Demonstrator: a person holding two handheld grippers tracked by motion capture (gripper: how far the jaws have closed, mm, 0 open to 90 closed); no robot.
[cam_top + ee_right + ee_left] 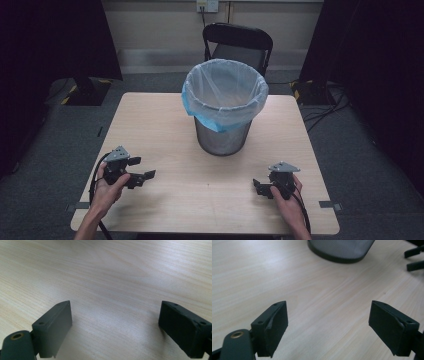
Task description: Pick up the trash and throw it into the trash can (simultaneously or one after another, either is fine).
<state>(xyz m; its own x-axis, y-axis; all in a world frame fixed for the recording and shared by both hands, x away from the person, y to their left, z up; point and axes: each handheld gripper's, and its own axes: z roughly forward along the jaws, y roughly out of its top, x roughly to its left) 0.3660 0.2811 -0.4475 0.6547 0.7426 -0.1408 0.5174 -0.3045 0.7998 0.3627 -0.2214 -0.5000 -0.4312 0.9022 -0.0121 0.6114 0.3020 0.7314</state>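
Claws, left claw (144, 168) and right claw (115, 327), gape wide, holding nothing.

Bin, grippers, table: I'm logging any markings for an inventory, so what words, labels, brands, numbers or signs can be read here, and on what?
None can be read.
Mesh bin and its bag liner: no print shows.
Left gripper and right gripper: no lettering shows on the jaws or grey plates.
Table: bare wood grain.
Wall socket: too small to show any marking.
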